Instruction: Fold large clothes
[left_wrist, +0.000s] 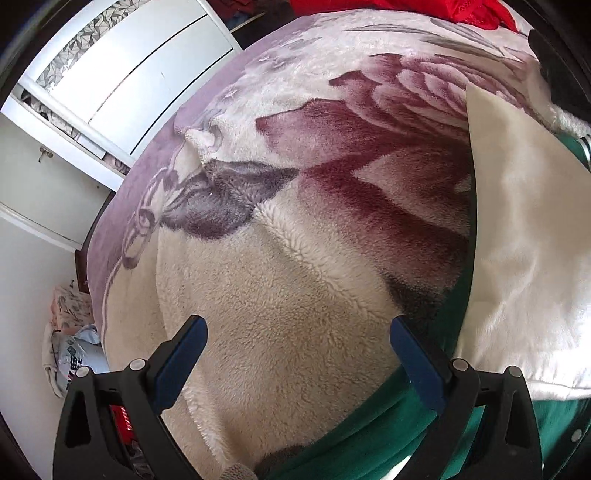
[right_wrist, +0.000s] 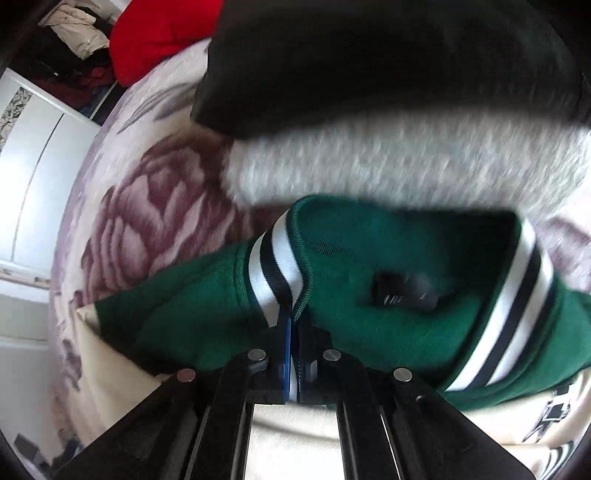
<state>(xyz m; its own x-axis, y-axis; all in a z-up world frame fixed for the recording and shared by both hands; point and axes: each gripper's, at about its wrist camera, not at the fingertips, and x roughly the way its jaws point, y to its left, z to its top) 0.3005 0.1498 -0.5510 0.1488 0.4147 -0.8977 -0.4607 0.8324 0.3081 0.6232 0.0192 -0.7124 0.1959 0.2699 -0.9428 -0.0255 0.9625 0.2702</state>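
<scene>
A green jacket (right_wrist: 369, 280) with cream sleeves and a white-and-black striped collar (right_wrist: 273, 273) lies on a floral fleece blanket (right_wrist: 147, 206). My right gripper (right_wrist: 293, 325) is shut on the jacket's collar edge by the zipper. In the left wrist view my left gripper (left_wrist: 297, 347) is open and empty above the blanket (left_wrist: 295, 229), with the jacket's green body (left_wrist: 369, 435) under its right finger and a cream sleeve (left_wrist: 524, 240) to the right.
A white wardrobe (left_wrist: 122, 74) stands left of the bed. Red fabric (left_wrist: 406, 11) lies at the far end. A black garment with white fleece lining (right_wrist: 388, 92) lies beyond the jacket. Bags (left_wrist: 70, 354) sit on the floor at left.
</scene>
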